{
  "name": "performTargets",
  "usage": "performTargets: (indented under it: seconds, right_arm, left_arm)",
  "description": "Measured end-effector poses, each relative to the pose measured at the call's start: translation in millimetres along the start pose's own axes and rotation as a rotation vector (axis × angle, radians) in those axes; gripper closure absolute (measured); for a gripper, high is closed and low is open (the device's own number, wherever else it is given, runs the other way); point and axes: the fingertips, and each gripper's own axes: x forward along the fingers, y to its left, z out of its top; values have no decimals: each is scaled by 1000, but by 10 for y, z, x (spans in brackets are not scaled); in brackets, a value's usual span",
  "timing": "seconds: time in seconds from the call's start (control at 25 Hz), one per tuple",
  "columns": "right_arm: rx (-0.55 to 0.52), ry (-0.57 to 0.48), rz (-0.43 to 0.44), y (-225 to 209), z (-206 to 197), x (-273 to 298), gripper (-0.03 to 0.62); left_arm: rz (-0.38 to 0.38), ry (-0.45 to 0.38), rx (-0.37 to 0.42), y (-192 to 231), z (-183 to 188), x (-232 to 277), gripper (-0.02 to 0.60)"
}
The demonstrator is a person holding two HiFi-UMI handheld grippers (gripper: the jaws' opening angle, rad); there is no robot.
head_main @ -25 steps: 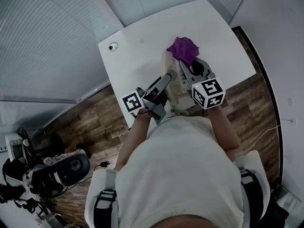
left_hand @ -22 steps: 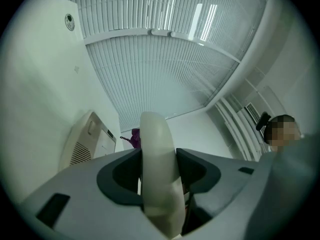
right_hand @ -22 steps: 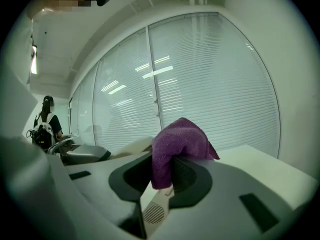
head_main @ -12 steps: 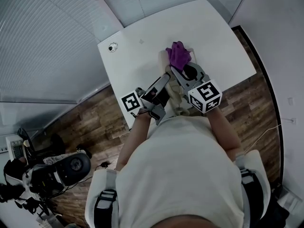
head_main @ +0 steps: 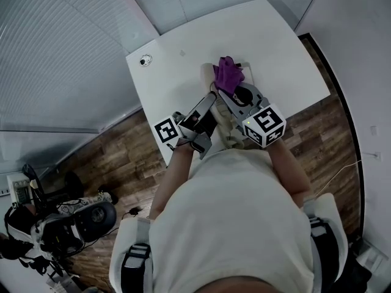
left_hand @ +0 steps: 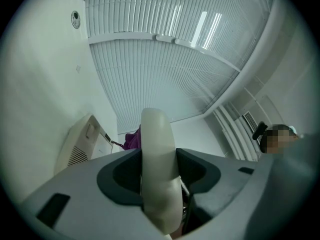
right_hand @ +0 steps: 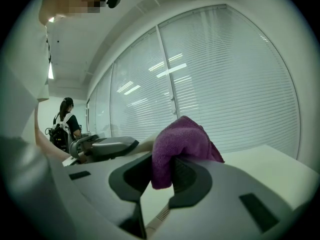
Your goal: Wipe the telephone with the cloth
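A beige telephone lies on the white table. My left gripper is shut on its cream handset, which stands up between the jaws in the left gripper view; the telephone base lies beyond it to the left. My right gripper is shut on a purple cloth, and the cloth rests on the far end of the telephone. In the right gripper view the cloth bulges out of the jaws, with the left gripper beside it.
A small round fitting sits in the table's far left corner. Window blinds run along the left side. Wooden floor surrounds the table, with dark equipment at lower left. A person stands in the background.
My right gripper has drawn the purple cloth leftward and nearer, across the telephone's far end. The left gripper has shifted only slightly, still holding the handset.
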Motion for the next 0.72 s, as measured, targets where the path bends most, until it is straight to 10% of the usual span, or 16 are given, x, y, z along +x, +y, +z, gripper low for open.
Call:
performTargets:
  seconds: [0.72]
  right_arm:
    - [7, 50, 136, 150, -112, 235, 507]
  left_arm:
    - [-6, -16, -21, 90, 278, -3, 360]
